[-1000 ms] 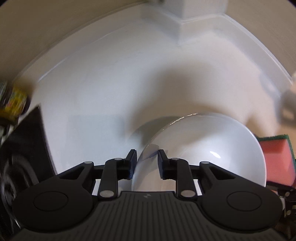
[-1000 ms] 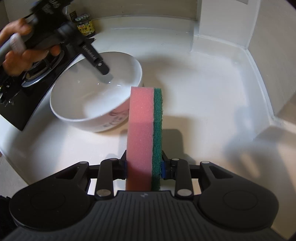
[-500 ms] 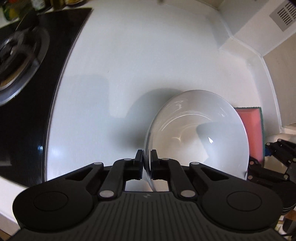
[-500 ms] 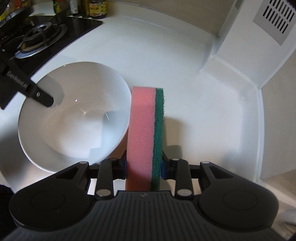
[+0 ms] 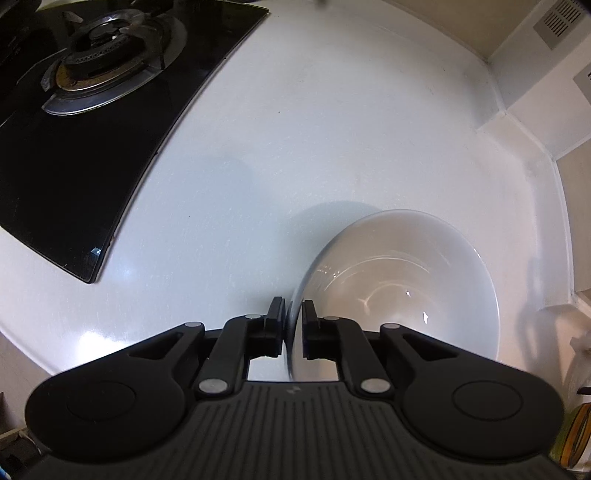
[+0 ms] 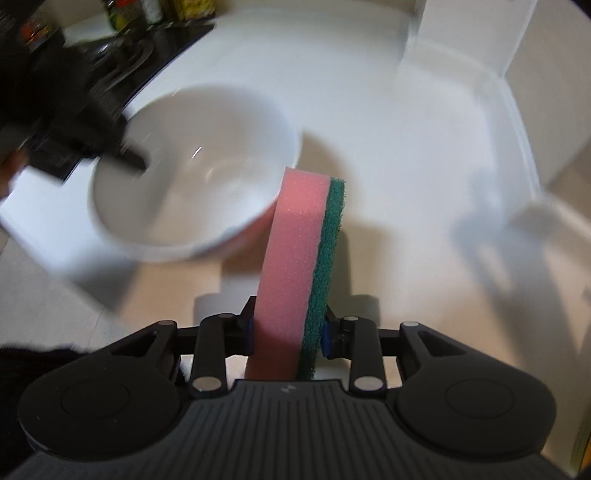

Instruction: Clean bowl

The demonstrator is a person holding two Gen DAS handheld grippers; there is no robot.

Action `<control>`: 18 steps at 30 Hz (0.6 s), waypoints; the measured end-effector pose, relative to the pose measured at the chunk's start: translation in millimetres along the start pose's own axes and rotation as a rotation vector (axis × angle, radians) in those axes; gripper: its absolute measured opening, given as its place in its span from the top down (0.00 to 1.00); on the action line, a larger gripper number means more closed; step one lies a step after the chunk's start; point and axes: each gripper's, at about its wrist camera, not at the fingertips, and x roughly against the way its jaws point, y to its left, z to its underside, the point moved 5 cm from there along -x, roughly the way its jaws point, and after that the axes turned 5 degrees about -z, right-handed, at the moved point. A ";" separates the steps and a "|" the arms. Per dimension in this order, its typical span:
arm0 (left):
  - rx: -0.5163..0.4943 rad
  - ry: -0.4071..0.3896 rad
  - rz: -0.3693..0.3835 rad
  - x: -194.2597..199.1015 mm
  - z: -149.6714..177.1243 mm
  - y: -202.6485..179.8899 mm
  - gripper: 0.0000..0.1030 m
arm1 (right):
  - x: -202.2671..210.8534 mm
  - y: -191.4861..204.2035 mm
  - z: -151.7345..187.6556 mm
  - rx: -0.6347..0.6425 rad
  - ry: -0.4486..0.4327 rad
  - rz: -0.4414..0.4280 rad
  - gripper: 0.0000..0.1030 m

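1. White countertop (image 5: 332, 129) carries the whole work area and runs back to a raised white edge and corner wall.
2. My left gripper (image 5: 293, 325) points steeply down at the counter. Its jaws are nearly closed, with the thin rim of the bowl (image 5: 406, 280) between the two pads; after clamping the rim they have just eased open slightly, and the pads sit tight against both faces of it. One finger is inside the bowl, the other outside.
3. My right gripper (image 6: 288, 332) is closed on the sponge (image 6: 295, 258). The pads press its two broad faces: the pink foam on the left, the green scouring layer on the right. The sponge stands on end and projects forward past the fingertips.
4. The bowl (image 6: 195, 192) is white, open side up, with an empty interior. In the right wrist view it lies left of and just beyond the sponge tip; whether the two touch I cannot tell.
5. The left gripper (image 6: 129, 158) appears there as a dark blurred shape on the bowl's left rim.
6. A black glass hob (image 5: 74, 166) with one gas burner (image 5: 107, 62) lies left of the bowl, well apart from it.
7. Jars (image 6: 155, 11), blurred, stand behind the hob.
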 end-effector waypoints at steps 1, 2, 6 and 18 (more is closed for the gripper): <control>-0.025 0.010 -0.001 0.1 -0.9 -1.9 0.93 | 2.4 4.9 6.1 -0.003 0.004 -0.011 0.73; -0.049 0.019 -0.002 0.3 -1.8 -3.9 0.93 | 4.7 3.3 7.8 -0.011 -0.005 -0.012 0.73; -0.113 0.115 0.070 -6.2 -13.7 -4.3 0.93 | 14.4 -3.4 13.4 -0.040 -0.047 -0.017 0.74; -0.266 0.096 0.104 0.4 -45.4 -23.6 0.91 | 16.1 11.1 -116.0 -0.011 -0.154 -0.211 0.74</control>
